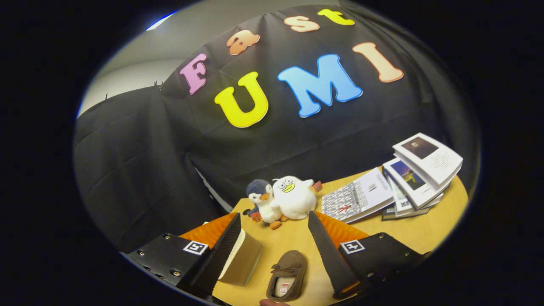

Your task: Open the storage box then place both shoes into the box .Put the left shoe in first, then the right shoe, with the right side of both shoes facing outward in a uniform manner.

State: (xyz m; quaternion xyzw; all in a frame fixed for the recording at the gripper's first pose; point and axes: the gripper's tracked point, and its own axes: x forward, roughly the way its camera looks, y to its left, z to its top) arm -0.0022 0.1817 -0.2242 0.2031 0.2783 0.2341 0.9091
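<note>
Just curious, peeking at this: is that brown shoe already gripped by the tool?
No. The brown shoe lies flat on the table between the tool's wide-open fingers, and neither finger touches it.

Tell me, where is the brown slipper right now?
In the gripper view, the brown suede moccasin slipper lies on the wooden table between the open gripper jaws, beside a beige box, nearer than the plush toys.

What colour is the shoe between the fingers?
Brown, with a pale lining; the shoe lies on the table between the open gripper fingers in the gripper view.
</note>
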